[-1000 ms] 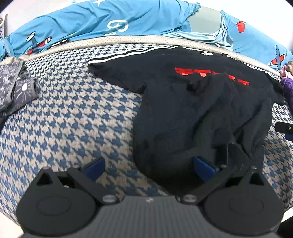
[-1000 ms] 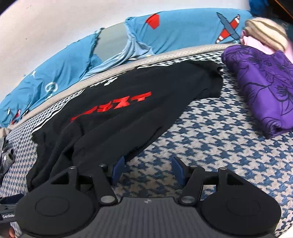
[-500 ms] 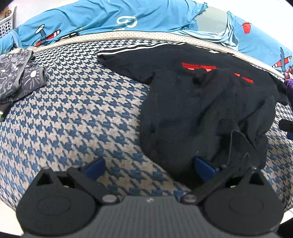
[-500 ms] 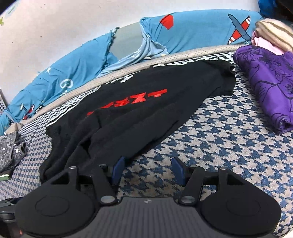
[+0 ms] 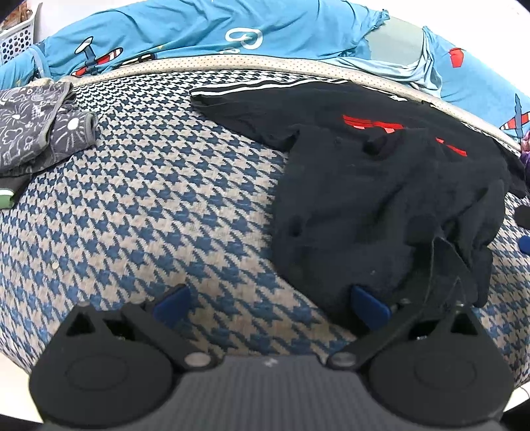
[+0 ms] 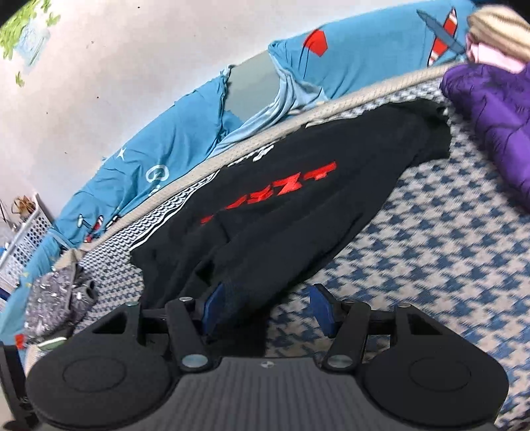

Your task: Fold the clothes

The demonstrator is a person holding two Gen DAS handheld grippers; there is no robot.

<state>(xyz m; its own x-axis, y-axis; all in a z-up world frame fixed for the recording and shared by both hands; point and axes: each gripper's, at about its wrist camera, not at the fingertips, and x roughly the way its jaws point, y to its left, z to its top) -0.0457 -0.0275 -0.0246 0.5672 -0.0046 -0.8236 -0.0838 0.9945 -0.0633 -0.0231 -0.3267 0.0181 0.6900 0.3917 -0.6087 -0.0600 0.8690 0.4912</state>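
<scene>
Left wrist view: mounted behind the left gripper (image 5: 270, 306), angled steeply down, close over the houndstooth bed cover (image 5: 149, 205). Right wrist view: mounted behind the right gripper (image 6: 265, 308), pitched less steeply, rolled, taking in the wall (image 6: 116, 66). Shared by both: black shirt (image 5: 381, 199) (image 6: 298, 205), blue airplane bedding (image 5: 198, 30) (image 6: 165, 159), grey patterned garment (image 5: 29, 126) (image 6: 56, 291).

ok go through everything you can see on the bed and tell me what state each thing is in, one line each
black T-shirt: spread out, near part rumpled and doubled over, not yet folded neatly
grey patterned garment: bunched in a loose heap
purple garment: folded
striped knit item: lying on the pile behind the purple garment
left gripper: open, one finger at the shirt's hem
right gripper: open, shirt edge between its fingers
</scene>
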